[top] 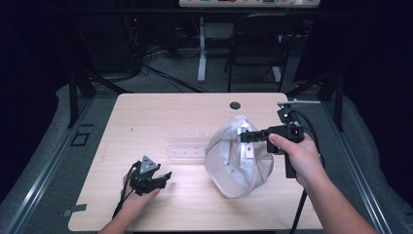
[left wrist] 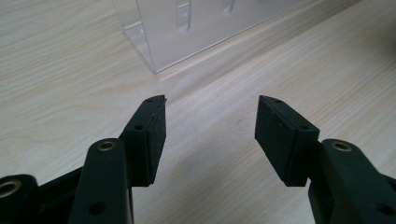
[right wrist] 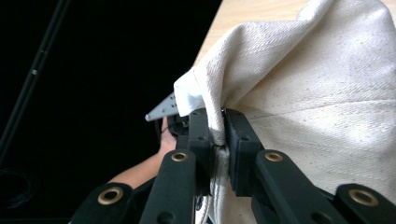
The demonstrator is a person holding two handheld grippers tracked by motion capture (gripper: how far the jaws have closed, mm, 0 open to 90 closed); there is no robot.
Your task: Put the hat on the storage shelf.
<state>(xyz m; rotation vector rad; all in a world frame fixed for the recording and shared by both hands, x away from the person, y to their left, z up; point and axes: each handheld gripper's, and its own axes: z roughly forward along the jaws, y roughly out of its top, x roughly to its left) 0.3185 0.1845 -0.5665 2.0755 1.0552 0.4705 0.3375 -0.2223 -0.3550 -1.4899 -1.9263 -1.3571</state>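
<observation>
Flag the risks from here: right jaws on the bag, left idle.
1. The right gripper pinches only a thin fold of the bag; the cloth could slip out if pulled.
2. The bag hangs right beside the clear rack; swinging it may knock the rack.
3. The left gripper is open and away from the bag, so nothing supports its other side.

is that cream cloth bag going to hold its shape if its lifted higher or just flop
Probably flop: the cloth bag sags in folds below where the right hand-held gripper pinches its edge. It looks light, since one thin pinch of fabric holds it up. The woven surface seems grippy, so slipping looks unlikely.
</observation>
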